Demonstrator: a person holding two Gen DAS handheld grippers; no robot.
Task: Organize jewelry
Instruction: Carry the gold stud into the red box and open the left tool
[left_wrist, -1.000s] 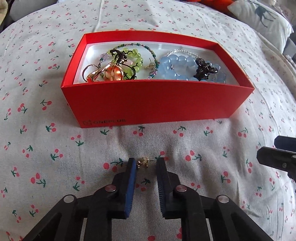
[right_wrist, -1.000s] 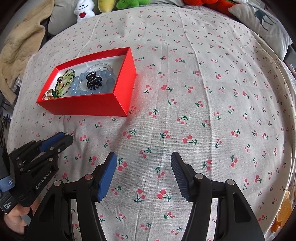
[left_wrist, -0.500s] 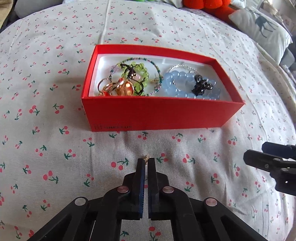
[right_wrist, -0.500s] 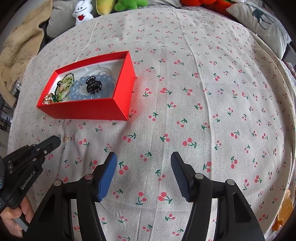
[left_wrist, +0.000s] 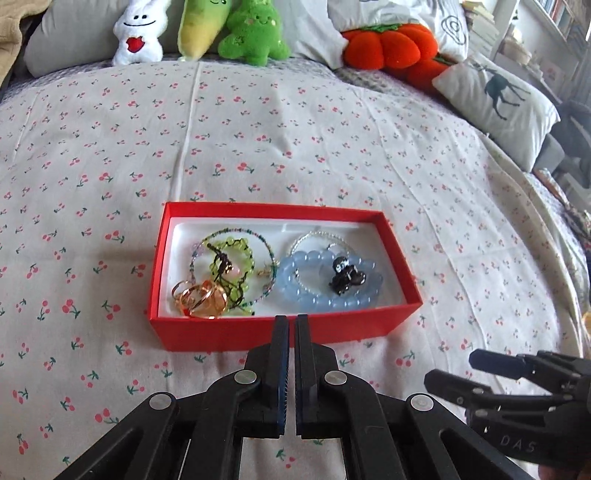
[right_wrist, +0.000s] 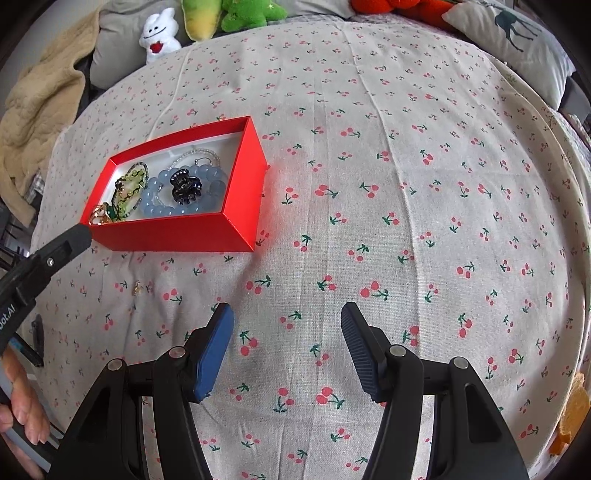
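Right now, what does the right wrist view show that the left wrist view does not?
Only the right wrist view: a small gold earring lying loose on the cherry-print bedsheet in front of the box, and the left hand at the lower left edge.
Only the left wrist view: the shut left gripper seen from behind, nothing visible between its pads, and shelves of books.
Both: the red cardboard box, its pale blue beaded bracelet and black claw hair clip.
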